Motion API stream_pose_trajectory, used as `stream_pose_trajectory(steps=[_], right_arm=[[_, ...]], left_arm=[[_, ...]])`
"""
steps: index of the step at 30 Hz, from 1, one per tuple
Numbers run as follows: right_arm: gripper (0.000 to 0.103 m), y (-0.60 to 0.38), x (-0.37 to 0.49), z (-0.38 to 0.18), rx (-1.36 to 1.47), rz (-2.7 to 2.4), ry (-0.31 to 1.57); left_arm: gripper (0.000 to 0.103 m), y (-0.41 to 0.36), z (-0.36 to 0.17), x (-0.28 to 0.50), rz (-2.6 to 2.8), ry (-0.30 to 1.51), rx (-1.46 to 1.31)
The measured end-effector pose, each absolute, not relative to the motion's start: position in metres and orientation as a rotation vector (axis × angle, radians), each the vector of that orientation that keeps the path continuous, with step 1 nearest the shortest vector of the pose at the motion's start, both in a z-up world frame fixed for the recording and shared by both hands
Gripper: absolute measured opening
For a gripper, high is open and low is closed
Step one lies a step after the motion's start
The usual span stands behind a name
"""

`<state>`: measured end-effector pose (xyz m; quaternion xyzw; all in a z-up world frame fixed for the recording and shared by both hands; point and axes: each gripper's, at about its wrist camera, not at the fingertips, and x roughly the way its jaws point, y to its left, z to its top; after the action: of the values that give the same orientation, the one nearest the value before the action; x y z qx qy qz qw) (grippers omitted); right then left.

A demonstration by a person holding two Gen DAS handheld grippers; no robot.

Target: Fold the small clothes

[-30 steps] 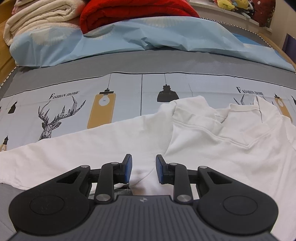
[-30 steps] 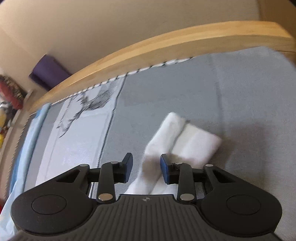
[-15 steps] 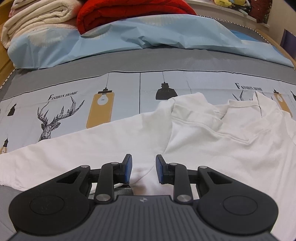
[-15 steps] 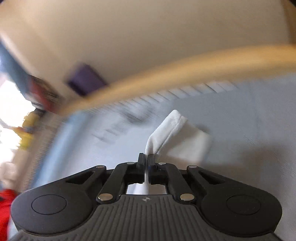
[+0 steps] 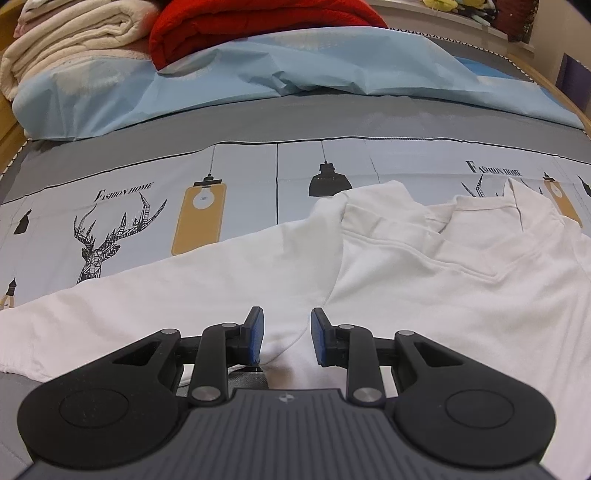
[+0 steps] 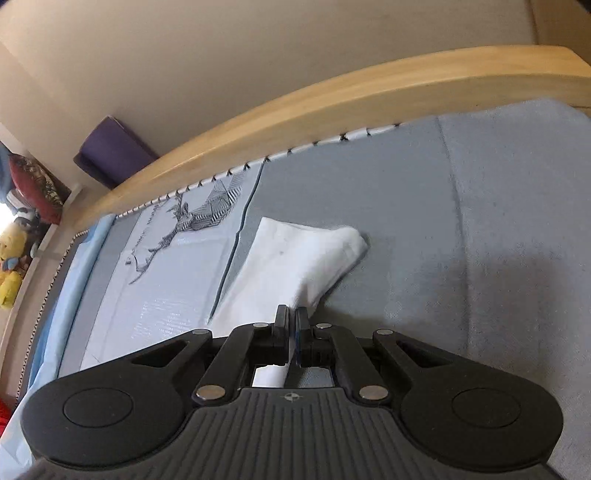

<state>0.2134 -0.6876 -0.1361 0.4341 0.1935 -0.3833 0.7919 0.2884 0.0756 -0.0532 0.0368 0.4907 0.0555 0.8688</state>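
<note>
1 white shirt [image 5: 424, 280], 2 grippers [image 5: 284, 334], 1 red blanket [image 5: 258, 26], 1 cream blanket [image 5: 70, 40].

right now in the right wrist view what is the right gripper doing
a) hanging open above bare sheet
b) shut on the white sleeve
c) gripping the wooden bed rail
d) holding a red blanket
b: the right gripper has its jaws pressed together on the white sleeve, which runs out from between them across the grey bedsheet.
</note>
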Motion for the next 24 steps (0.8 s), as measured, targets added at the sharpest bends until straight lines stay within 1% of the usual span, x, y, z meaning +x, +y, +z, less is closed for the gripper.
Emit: stream_pose_trajectory(steps=[2, 3, 5, 6, 7, 9, 13, 14, 15, 16, 17, 18, 19, 20, 22, 23, 24], right_arm=[[0.001, -0.685, 0.212, -0.125, 0.866, -0.837, 0.346], [0.000, -0.687, 0.211, -0.124, 0.855, -0.868, 0.356], [0.001, -0.693, 0.210, -0.137, 0.876, -0.955, 0.460], [0.005, -0.695, 0.209, -0.145, 0.880, -1.007, 0.511], [0.005, -0.693, 0.206, -0.149, 0.879, -1.032, 0.523], [0.005, -0.684, 0.210, -0.145, 0.846, -1.001, 0.508], [0.005, -0.646, 0.232, -0.114, 0.693, -0.805, 0.430], [0.008, -0.637, 0.240, -0.113, 0.687, -0.723, 0.429], [0.016, -0.632, 0.247, -0.114, 0.706, -0.641, 0.446], [0.019, -0.629, 0.256, -0.122, 0.735, -0.562, 0.496], [0.020, -0.627, 0.265, -0.133, 0.746, -0.541, 0.578], [0.020, -0.626, 0.271, -0.146, 0.737, -0.582, 0.682], [0.017, -0.626, 0.269, -0.158, 0.736, -0.628, 0.716], [0.002, -0.625, 0.263, -0.158, 0.737, -0.655, 0.675], [0.003, -0.621, 0.267, -0.150, 0.724, -0.678, 0.687], [0.008, -0.617, 0.268, -0.143, 0.714, -0.671, 0.661], [0.009, -0.609, 0.270, -0.135, 0.699, -0.630, 0.629]], left_arm=[[0.031, 0.075, -0.054, 0.289, 0.111, 1.028, 0.081], [0.031, 0.074, -0.054, 0.289, 0.108, 1.030, 0.082], [0.031, 0.073, -0.054, 0.288, 0.096, 1.034, 0.081], [0.031, 0.073, -0.054, 0.288, 0.088, 1.036, 0.079], [0.031, 0.074, -0.054, 0.287, 0.082, 1.038, 0.075], [0.031, 0.075, -0.054, 0.287, 0.073, 1.045, 0.063], [0.032, 0.075, -0.054, 0.285, 0.064, 1.051, 0.043], [0.032, 0.075, -0.054, 0.285, 0.062, 1.052, 0.043], [0.032, 0.075, -0.054, 0.284, 0.060, 1.052, 0.041], [0.032, 0.075, -0.054, 0.284, 0.060, 1.053, 0.039], [0.033, 0.076, -0.054, 0.283, 0.061, 1.054, 0.035], [0.033, 0.078, -0.054, 0.283, 0.064, 1.054, 0.030], [0.033, 0.081, -0.053, 0.283, 0.068, 1.054, 0.025], [0.033, 0.084, -0.053, 0.283, 0.073, 1.052, 0.020], [0.033, 0.091, -0.051, 0.281, 0.081, 1.048, 0.010], [0.034, 0.096, -0.050, 0.280, 0.080, 1.046, 0.000], [0.034, 0.100, -0.049, 0.280, 0.079, 1.046, -0.010]])
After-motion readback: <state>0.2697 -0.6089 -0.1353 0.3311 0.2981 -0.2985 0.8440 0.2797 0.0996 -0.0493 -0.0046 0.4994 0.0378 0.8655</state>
